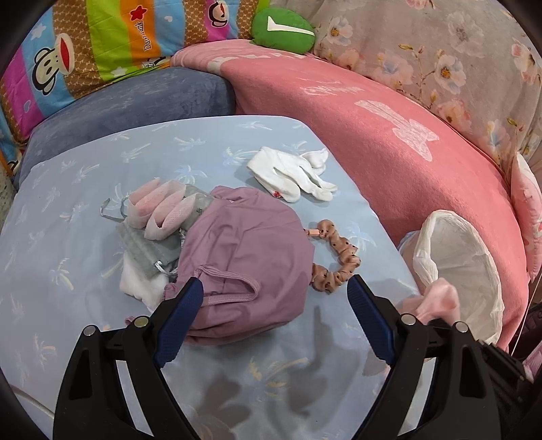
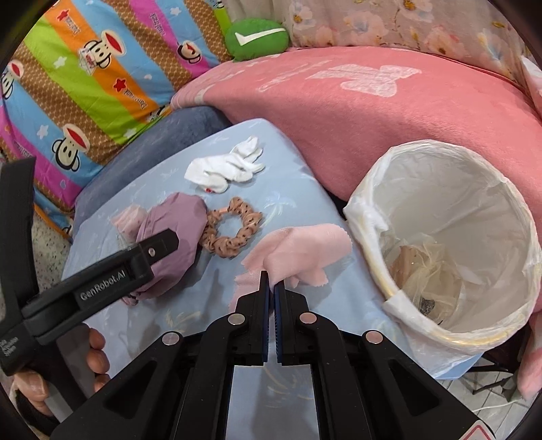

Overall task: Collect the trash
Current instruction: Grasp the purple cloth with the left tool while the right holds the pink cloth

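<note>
The right gripper [image 2: 271, 283] pinches a pale pink cloth scrap [image 2: 298, 254] just beside the lined bin [image 2: 440, 338], presumably to drop it in, while the left gripper [image 1: 274, 287] hangs spread wide over the mauve pouch [image 1: 244, 257].

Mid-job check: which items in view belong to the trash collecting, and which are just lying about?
Job:
- pale pink cloth scrap, pinched in right gripper
- white-lined trash bin

Lying about:
- white cotton glove
- mauve fabric bag
- spotted peach scrunchie
- green plush toy
</note>
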